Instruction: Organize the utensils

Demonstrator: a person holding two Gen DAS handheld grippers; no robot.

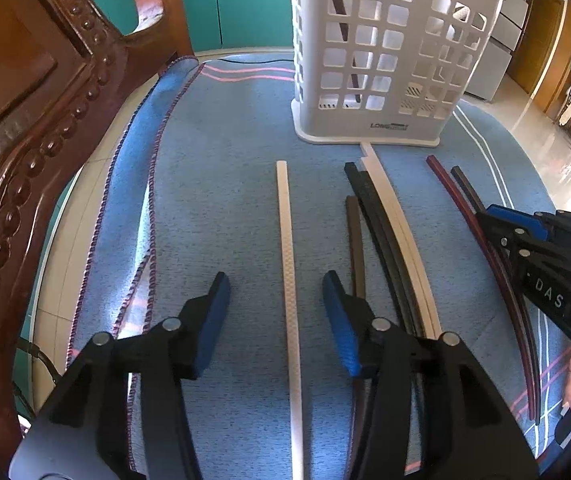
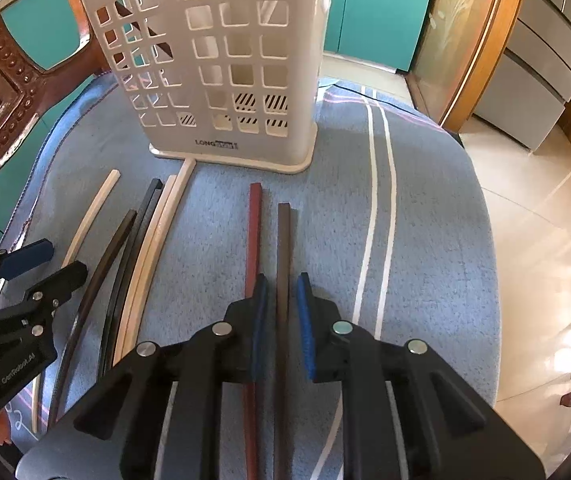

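Note:
Several chopsticks lie on a blue cloth in front of a white perforated utensil holder (image 1: 381,56), also in the right wrist view (image 2: 221,64). My left gripper (image 1: 275,300) is open, its jaws either side of a lone white chopstick (image 1: 287,248). My right gripper (image 2: 281,300) is open a little, its jaws either side of a dark brown chopstick (image 2: 283,264), with a red chopstick (image 2: 253,232) just left of it. A bundle of black and white chopsticks (image 1: 385,232) lies between the two grippers. The holder has a few chopsticks inside.
A carved wooden chair (image 1: 25,120) stands close on the left of the table. The blue cloth (image 1: 213,160) covers the round table, whose edge drops to a shiny floor (image 2: 545,240) on the right. Teal cabinets stand behind.

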